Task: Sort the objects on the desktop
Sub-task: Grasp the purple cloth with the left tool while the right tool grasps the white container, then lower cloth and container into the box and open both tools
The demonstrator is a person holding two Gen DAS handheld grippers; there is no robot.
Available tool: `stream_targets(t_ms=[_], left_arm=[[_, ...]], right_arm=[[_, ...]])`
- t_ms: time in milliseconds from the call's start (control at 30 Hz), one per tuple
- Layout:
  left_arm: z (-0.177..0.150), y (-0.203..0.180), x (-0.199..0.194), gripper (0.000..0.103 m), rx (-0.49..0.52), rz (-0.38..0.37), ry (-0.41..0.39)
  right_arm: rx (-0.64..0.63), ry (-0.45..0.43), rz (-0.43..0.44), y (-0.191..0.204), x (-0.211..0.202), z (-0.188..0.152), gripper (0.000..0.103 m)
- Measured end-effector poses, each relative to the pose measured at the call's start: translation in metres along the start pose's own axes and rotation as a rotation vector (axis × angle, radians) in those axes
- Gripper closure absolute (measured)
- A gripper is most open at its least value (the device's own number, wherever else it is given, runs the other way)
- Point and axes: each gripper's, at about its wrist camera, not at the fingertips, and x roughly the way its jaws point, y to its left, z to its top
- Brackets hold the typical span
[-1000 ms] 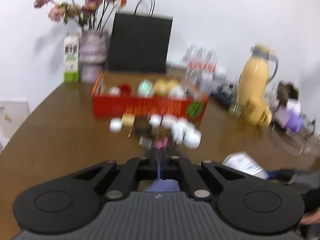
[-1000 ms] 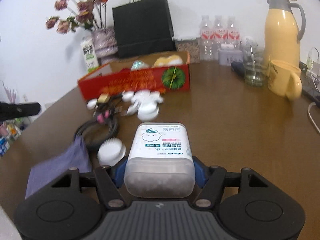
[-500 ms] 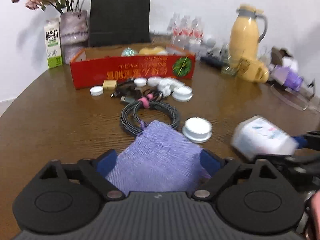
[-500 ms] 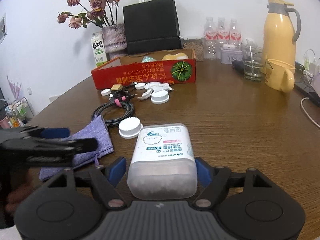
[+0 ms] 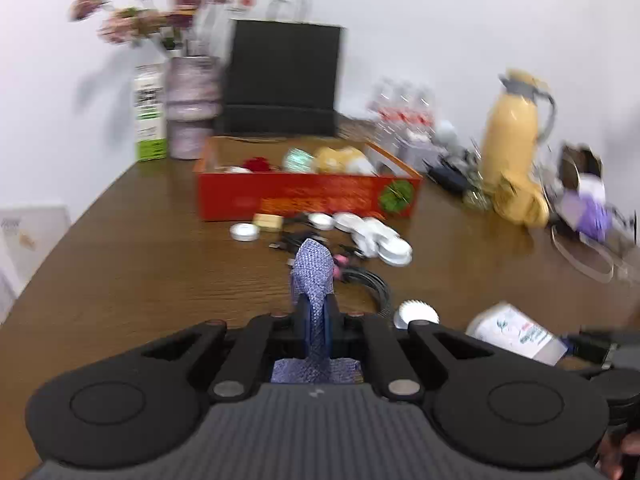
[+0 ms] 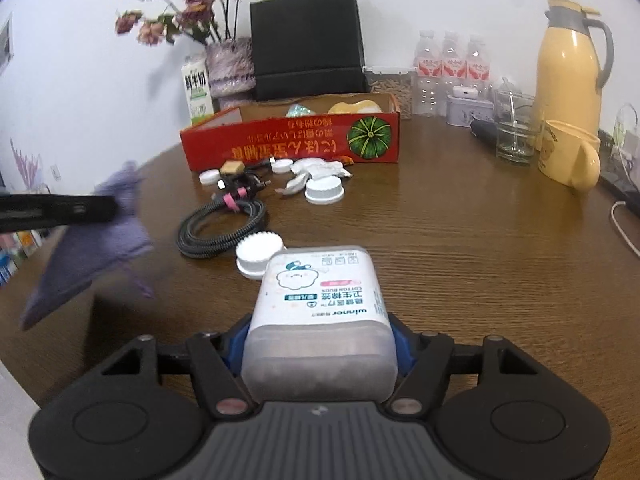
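The left claw (image 5: 316, 316) was clamped tight on a fold of the purple cloth (image 5: 313, 276), its jaws having snapped shut within the last half second with the fabric pinched between them. A peak of cloth stood up past the fingertips while the rest hung below, clear of the surface (image 6: 440, 232); from the right wrist view the cloth draped loose from the black fingers at the left edge. Pinching one edge was probably the simplest way to lift something so limp off the wood.

The right claw (image 6: 320, 344) gripped the cotton-bud box (image 6: 320, 304) across its narrow sides, blue pads pressing both flanks, label up and the box lying along the fingers. Its jaws had just narrowed a little onto it. The grip on the rear end left most of the box sticking forward, which should suit setting it down ahead.

Beyond both sat the red tray (image 6: 292, 144), already holding a few things, likely the place for sorted items. In front of it lay white caps (image 6: 324, 190), a coiled cable (image 6: 220, 228) with a pink tie, and a larger white lid (image 6: 260, 254) just beside the box. These looked unsorted yet. Both claws pointed roughly toward the tray, so carrying both loads there seemed the step in hand.
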Motion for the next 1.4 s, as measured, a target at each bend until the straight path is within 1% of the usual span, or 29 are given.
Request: stream_targets(t_ms=[33,133,300,367,467,567,633,700,767,800,833,900,967,1000,1067,1133,1233,1333,1400], left_arm=[[0.0,0.007,-0.008,0.096,-0.025,0.007,0.0],[-0.005,0.014,-0.026,0.096,-0.043,0.025,-0.021],[0.002,0.019,-0.043,0.096,-0.071,0.014,-0.055],[0.008,0.021,-0.04,0.096,-0.08,0.021,-0.057],[0.02,0.022,-0.027,0.096,-0.058,0.022,-0.054],[0.046,0.026,-0.01,0.096,-0.053,-0.018,-0.061],[0.07,0.029,0.008,0.096,-0.05,-0.046,-0.079],[0.098,0.032,0.033,0.096,-0.051,-0.045,-0.068],[0.13,0.037,0.066,0.096,-0.074,-0.054,-0.047],[0.149,0.04,0.087,0.096,-0.089,-0.059,-0.009],[0.166,0.044,0.11,0.096,-0.126,-0.063,0.031],[0.195,0.051,0.15,0.096,-0.164,-0.058,0.092],[0.217,0.056,0.187,0.096,-0.177,0.002,0.116],[0.226,0.06,0.206,0.096,-0.187,0.033,0.127],[0.233,0.066,0.239,0.096,-0.22,0.069,0.168],[0.233,0.075,0.268,0.096,-0.266,0.082,0.207],[0.23,0.083,0.301,0.096,-0.306,0.112,0.228],[0.226,0.087,0.326,0.095,-0.314,0.141,0.236],[0.223,0.087,0.336,0.094,-0.275,0.16,0.258]], right_arm=[[0.007,-0.012,0.006,0.0,-0.003,0.001,0.038],[0.006,-0.045,0.008,0.005,-0.013,0.003,0.038],[-0.019,-0.132,0.03,0.013,-0.035,0.012,0.038],[-0.024,-0.144,0.03,0.014,-0.039,0.019,0.038],[-0.024,-0.156,0.031,0.011,-0.039,0.033,0.038],[-0.026,-0.176,0.034,0.006,-0.032,0.061,0.038],[-0.023,-0.199,0.036,0.001,-0.022,0.084,0.038],[-0.027,-0.22,0.014,-0.005,-0.002,0.119,0.038],[-0.019,-0.216,0.0,-0.01,0.021,0.154,0.038],[-0.005,-0.193,-0.01,-0.014,0.041,0.178,0.038],[0.008,-0.17,-0.009,-0.017,0.061,0.198,0.038],[0.054,-0.096,0.001,-0.027,0.104,0.238,0.038],[0.065,-0.046,-0.027,-0.031,0.143,0.264,0.038],[0.071,-0.019,-0.062,-0.034,0.165,0.277,0.038],[0.066,0.032,-0.114,-0.035,0.196,0.287,0.038],[0.077,0.082,-0.133,-0.039,0.219,0.287,0.038],[0.056,0.112,-0.172,-0.037,0.245,0.281,0.038],[0.028,0.133,-0.195,-0.032,0.262,0.268,0.038],[0.022,0.145,-0.197,-0.03,0.273,0.26,0.038]])
